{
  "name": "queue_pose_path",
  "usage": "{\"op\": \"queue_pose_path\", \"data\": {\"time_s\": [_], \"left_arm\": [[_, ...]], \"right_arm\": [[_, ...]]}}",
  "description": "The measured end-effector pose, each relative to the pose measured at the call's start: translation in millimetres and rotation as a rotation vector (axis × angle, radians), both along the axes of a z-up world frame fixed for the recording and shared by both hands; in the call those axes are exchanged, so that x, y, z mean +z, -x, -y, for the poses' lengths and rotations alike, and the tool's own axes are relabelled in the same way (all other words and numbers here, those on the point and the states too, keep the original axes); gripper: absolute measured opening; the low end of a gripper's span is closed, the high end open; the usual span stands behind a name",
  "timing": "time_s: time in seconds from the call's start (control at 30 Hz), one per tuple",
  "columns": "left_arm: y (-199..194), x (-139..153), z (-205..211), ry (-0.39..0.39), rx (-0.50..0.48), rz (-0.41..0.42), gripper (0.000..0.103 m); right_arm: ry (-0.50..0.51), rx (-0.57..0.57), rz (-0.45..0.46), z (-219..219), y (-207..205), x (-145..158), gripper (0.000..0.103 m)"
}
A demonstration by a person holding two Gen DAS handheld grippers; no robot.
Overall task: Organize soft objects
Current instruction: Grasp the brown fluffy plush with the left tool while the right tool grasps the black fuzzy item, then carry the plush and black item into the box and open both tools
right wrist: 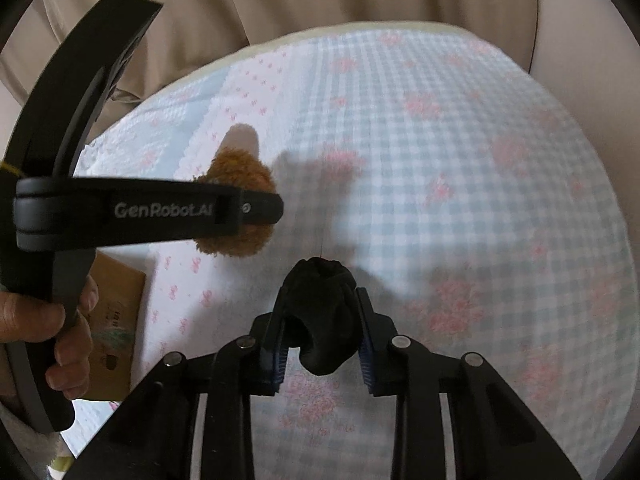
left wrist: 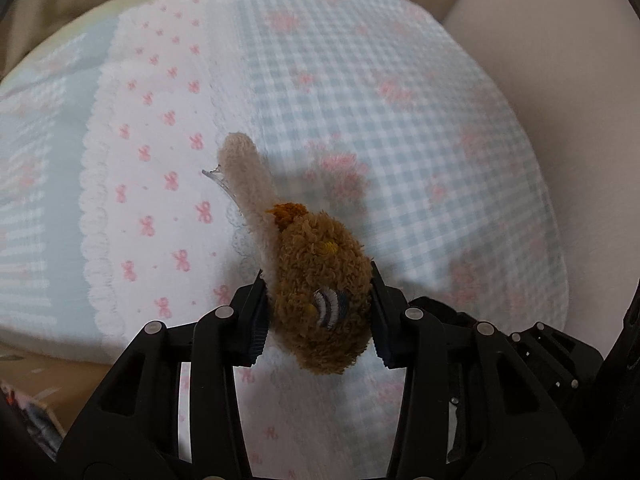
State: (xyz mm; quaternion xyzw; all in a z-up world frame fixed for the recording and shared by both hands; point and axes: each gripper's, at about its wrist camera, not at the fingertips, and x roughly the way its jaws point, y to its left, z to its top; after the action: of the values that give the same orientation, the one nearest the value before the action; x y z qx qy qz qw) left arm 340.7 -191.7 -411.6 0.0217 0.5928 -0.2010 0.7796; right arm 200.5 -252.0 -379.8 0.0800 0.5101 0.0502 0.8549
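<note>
My left gripper [left wrist: 318, 312] is shut on a brown fuzzy plush toy [left wrist: 320, 292] with a beige ear or limb [left wrist: 248, 188] and a clear plastic tag loop, held above the patterned bedcover [left wrist: 400, 120]. My right gripper [right wrist: 320, 332] is shut on a black soft fabric piece [right wrist: 324, 320], also held above the bedcover [right wrist: 460, 160]. In the right wrist view the left gripper [right wrist: 256, 208] and the brown plush [right wrist: 236, 176] hang to the left, held by a hand [right wrist: 60, 332].
The bedcover is blue-white gingham with pink bows and a white lace strip [left wrist: 160, 160]. Beige curtains [right wrist: 280, 0] hang behind the bed. A brown cardboard box [right wrist: 116, 312] sits beside the bed at the left. A beige wall or headboard [left wrist: 560, 80] stands to the right.
</note>
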Motion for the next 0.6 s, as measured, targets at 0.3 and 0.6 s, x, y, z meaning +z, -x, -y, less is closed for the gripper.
{"op": "queue_pose_path", "data": {"time_s": [0.3, 0.6], "left_arm": [[27.7, 79.3, -13.4, 0.031, 0.021, 0.092, 0.039], [79.8, 182.0, -47.4, 0.070, 0.063, 0.201, 0.039]], "right_arm": [[0.040, 0.000, 0.095, -7.4, 16.3, 78.2, 0.027], [0.070, 0.015, 0.186, -30.3, 51.7, 174.4, 0.027]]}}
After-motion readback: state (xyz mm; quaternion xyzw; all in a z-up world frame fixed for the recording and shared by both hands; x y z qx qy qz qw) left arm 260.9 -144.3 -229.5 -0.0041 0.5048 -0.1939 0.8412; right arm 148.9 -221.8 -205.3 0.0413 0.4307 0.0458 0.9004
